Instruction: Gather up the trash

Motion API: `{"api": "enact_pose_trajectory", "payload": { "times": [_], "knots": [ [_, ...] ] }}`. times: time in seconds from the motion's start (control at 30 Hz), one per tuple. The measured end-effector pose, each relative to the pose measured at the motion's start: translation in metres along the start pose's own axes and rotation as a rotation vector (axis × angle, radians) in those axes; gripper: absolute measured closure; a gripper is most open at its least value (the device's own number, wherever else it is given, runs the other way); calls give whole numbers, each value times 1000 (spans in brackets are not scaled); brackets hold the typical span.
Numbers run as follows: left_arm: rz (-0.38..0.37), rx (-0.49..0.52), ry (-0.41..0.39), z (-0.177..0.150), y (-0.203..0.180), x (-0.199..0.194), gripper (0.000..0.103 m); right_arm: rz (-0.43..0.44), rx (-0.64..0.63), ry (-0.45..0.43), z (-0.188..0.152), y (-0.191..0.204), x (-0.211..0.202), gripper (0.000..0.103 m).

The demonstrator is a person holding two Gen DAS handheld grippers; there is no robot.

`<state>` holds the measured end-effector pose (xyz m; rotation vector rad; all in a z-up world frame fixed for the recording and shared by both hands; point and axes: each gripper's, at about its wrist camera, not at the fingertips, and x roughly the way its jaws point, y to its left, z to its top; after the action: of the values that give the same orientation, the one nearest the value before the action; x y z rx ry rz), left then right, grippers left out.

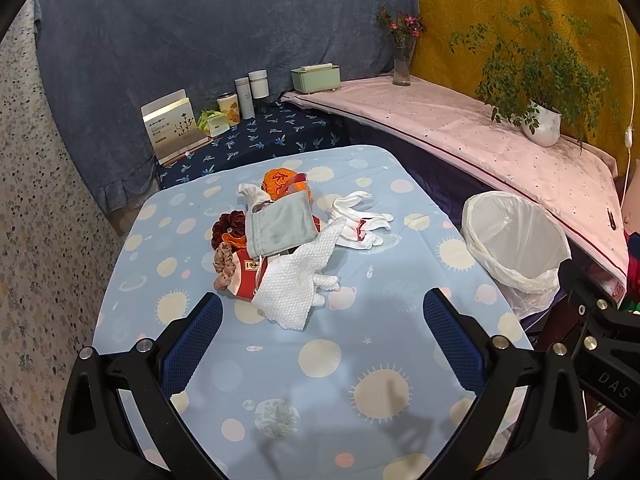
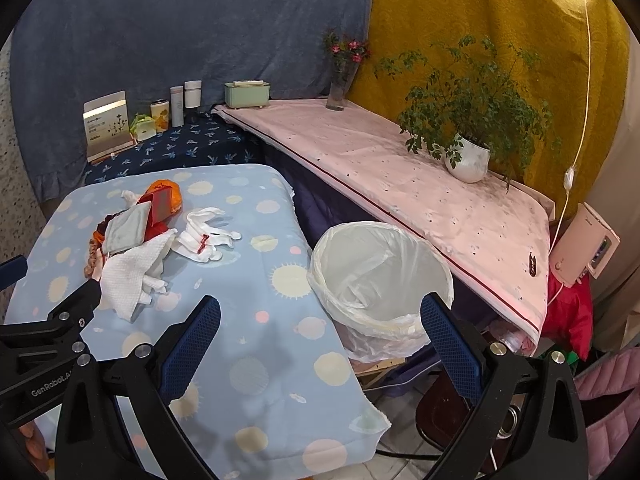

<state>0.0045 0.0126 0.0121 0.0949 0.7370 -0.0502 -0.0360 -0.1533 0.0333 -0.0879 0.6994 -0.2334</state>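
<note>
Your left gripper (image 1: 322, 320) was spread wide with nothing between its blue pads (image 1: 192, 344), hovering above the near part of the table (image 1: 280, 392) covered in a light blue cloth printed with suns and planets. Just beyond its fingertips lay the trash pile: a white textured towel (image 1: 294, 284) nearest you, with a red and white wrapper (image 1: 248, 272) and a tan scrunchie (image 1: 224, 266) touching its left side. Behind those sat a grey pouch (image 1: 280, 226) over a dark red scrunchie (image 1: 227, 226), with an orange pouch (image 1: 280, 184) at the far end. A pair of white gloves (image 1: 360, 220) lay just right of the heap.

Your right gripper (image 2: 320, 326) was equally wide and empty, held over the right edge of the table. Between its fingers, past the table edge, stood the bin (image 2: 380, 276) lined with a white plastic bag; what it held could not be made out. The left gripper's black frame showed at the lower left of that view.

Further out, a pink-covered shelf (image 2: 400, 184) carried a potted plant (image 2: 468, 160), a glass vase of flowers (image 2: 340, 84) and a green box (image 2: 246, 94). Bottles and cartons stood on a dark blue patterned surface (image 1: 272, 136) behind the table.
</note>
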Motion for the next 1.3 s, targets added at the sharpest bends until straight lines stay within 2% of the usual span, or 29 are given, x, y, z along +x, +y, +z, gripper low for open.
{"api": "enact_pose_trajectory", "payload": {
  "times": [0.43, 0.77, 0.97, 1.1, 1.3],
  "knots": [
    [-14, -7, 9, 3, 3, 4, 7, -24, 7, -10, 6, 1, 1, 7],
    [-72, -3, 0, 4, 10, 14, 7, -56, 33, -39, 6, -2, 4, 7],
    [-85, -49, 30, 4, 34, 37, 7, -36, 61, -48, 8, 2, 15, 7],
    [-67, -73, 49, 1, 56, 55, 7, -37, 58, -62, 9, 13, 26, 7],
    [-46, -124, 97, -6, 95, 89, 7, 34, 20, -47, 13, 42, 44, 7]
  ]
}}
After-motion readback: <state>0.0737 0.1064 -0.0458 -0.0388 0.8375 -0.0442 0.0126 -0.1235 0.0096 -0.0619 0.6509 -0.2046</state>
